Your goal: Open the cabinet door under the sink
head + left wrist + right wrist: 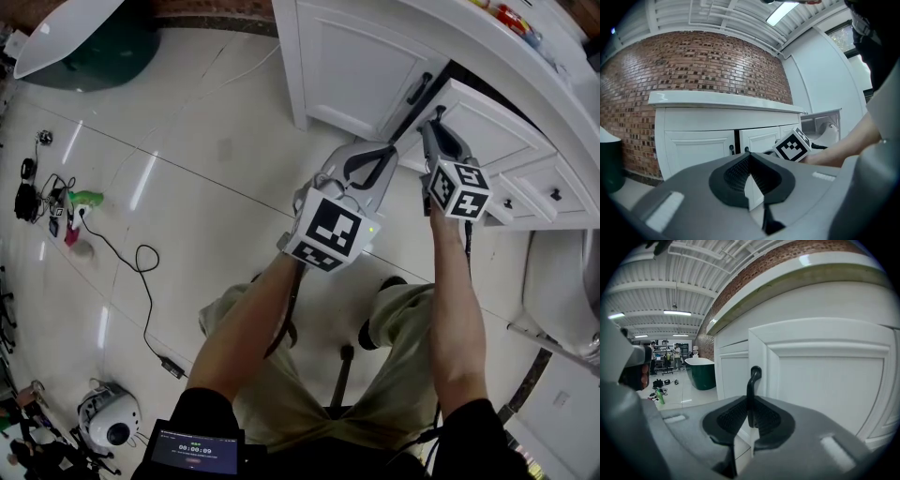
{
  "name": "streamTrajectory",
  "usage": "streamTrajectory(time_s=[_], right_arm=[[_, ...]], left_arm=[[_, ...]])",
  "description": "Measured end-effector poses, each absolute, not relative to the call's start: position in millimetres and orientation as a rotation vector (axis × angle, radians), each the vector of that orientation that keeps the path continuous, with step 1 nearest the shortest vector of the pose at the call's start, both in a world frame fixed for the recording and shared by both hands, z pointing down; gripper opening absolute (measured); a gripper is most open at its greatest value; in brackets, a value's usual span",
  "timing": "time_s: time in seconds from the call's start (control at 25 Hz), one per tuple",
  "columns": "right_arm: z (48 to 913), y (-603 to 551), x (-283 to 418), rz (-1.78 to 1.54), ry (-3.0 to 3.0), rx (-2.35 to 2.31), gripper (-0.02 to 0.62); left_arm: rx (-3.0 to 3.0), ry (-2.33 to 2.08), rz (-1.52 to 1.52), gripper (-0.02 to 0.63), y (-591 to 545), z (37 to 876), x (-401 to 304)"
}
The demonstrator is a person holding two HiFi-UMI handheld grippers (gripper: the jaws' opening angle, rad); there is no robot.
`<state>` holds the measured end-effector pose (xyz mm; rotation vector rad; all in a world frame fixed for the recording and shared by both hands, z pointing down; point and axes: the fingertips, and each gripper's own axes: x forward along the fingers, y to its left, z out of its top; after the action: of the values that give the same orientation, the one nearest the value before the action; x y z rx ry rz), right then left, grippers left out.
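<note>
While seated low on a stool (342, 375): khaki trousers (281, 384) nearest, both forearms reaching forward side by side toward a white cabinet (328, 103).

Left forearm (248, 319) angled in from the left. Left gripper (391, 148) close to level, tips aimed at the dark seam between the two doors. Jaws together at the tips, nothing between them; only cabinet front beyond in the left gripper view. Just beside the right gripper, on no handle.

Right forearm (455, 309) straighter, wrist tipped slightly down. Right gripper (434, 117) at the free edge of the cabinet door (492, 136). Jaws clamped on the black door handle (751, 385), one ribbed pad on each side of the bar.

Handle: long axis upright, parallel to the door's free edge. Top end hooked back into the door face; lower end hidden between the pads.

Door: right-hand leaf of the pair, directly under the white countertop (525, 66). Ajar, with the free edge swung out toward the person and the hinge side off to the right in the head view. Dark gap behind it. Panel upright, face outward.

Neighbouring door (352, 56) flush and closed, with its own black handle (419, 89) upright at the seam.

Farther off across the glossy floor, a dark green bathtub (701, 373).
</note>
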<state>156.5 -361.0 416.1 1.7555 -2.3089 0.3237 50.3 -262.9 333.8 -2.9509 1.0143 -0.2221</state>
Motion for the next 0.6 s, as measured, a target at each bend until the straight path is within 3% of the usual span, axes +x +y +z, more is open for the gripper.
streamTrajectory(time_s=[0.6], right_arm=[[415.5, -304.6, 153.3, 0.308, -2.33, 1.733, 0.029]], left_arm=[[-2.941, 0.984, -0.196, 0.017, -206.8, 323.3, 57.2]])
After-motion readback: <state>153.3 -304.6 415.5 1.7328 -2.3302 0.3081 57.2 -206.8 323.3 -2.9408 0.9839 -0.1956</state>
